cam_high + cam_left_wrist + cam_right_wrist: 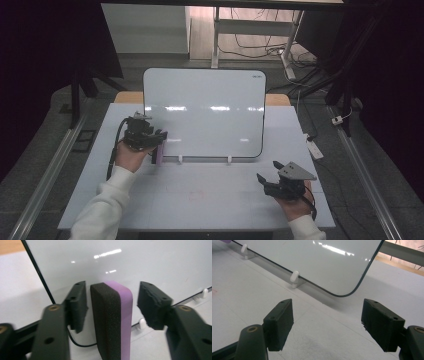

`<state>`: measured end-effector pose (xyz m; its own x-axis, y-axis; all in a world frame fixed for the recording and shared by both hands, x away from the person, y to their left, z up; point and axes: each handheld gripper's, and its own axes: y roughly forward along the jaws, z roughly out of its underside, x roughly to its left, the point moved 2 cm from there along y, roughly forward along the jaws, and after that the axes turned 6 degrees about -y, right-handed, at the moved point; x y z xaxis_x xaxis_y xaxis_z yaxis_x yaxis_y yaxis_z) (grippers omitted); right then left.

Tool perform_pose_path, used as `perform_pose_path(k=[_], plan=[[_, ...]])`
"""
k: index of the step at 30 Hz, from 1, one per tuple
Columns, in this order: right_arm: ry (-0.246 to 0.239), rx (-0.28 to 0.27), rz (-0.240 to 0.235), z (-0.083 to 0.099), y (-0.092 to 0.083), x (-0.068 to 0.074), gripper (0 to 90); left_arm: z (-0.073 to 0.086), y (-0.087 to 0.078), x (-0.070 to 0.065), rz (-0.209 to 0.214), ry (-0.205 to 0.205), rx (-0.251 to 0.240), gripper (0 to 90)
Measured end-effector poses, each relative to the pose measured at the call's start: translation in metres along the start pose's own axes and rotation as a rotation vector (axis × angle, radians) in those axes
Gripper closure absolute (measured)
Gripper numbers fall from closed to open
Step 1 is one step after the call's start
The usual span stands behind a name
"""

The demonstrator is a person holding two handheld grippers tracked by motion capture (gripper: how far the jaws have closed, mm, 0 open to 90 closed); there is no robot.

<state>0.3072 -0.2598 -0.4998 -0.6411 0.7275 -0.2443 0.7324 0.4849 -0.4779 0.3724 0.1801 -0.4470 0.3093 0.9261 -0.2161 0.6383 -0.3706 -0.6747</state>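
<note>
A whiteboard (205, 115) stands tilted on the white table (215, 200), held by small white feet (294, 278). A purple eraser with a black felt face (111, 320) stands on edge against the board's lower left corner; from above the eraser (160, 153) is a purple sliver. My left gripper (112, 286) straddles it, jaws apart, with a gap showing on each side of the eraser. In the high view the left gripper (150, 137) is at the board's left edge. My right gripper (268, 171) rests at the front right, open and holding nothing (327, 305), pointing at the board's lower right corner (342, 293).
A faint red smudge (192, 196) marks the table in front of the board. A white adapter and cables (314, 148) lie off the table's right edge. Desk legs and wires (260, 47) stand behind the table.
</note>
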Motion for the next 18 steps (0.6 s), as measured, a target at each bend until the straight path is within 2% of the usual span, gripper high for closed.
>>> perform_pose_path(k=[2, 6, 9, 15, 18], plan=[[0.004, 0.0, -0.001, 0.001, 0.0, -0.001, 25.5, 0.0, -0.004, 0.0, 0.007, 0.007, -0.02, 35.6], [0.019, 0.001, -0.007, 0.003, 0.0, -0.005, 25.5, 0.003, -0.016, -0.001, 0.057, 0.013, -0.081, 30.8], [0.02, -0.002, -0.022, 0.004, 0.002, -0.008, 25.2, 0.008, -0.027, -0.002, 0.12, 0.03, -0.123, 30.1], [0.007, -0.016, -0.051, 0.003, 0.0, -0.008, 25.2, 0.029, -0.049, -0.008, 0.198, 0.099, -0.159, 28.4], [0.008, -0.023, -0.056, 0.002, -0.002, -0.007, 25.3, 0.045, -0.058, -0.008, 0.214, 0.123, -0.165, 28.3]])
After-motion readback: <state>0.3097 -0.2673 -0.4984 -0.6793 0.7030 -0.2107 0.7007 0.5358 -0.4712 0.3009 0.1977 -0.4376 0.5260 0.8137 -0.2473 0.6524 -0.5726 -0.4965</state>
